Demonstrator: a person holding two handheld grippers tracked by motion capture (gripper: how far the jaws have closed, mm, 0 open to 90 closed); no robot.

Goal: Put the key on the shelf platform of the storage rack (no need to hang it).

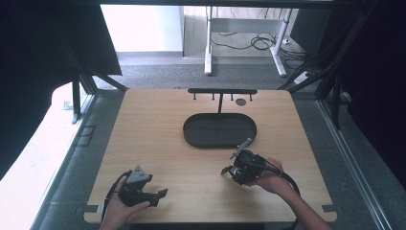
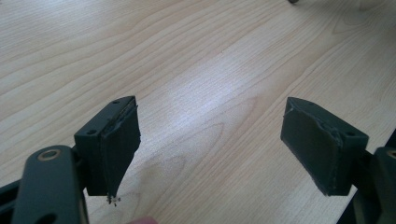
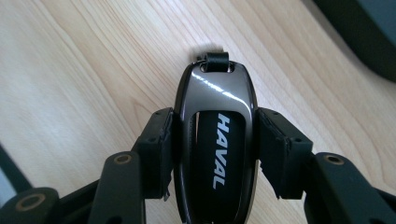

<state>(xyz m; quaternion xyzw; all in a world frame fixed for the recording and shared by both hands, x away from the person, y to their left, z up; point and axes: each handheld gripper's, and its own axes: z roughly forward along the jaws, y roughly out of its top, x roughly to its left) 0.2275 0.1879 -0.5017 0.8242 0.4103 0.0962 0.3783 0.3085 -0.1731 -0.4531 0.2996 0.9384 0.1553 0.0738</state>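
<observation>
My right hand-held gripper [image 3: 210,140] is clamped on a glossy HAVAL key fob [image 3: 215,140], above the wooden surface [image 1: 158,139]. My left hand-held gripper [image 2: 212,149] gapes wide, holding nothing.

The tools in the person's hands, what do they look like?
Both are black. The left tool has a grey three-cornered plate on top, and its two jaws end in flat, dark, blocky pads with ragged edges and small screw holes. The right tool has the same blocky pads, plus brass-coloured rivets on its arms. A black cable trails from it.
</observation>
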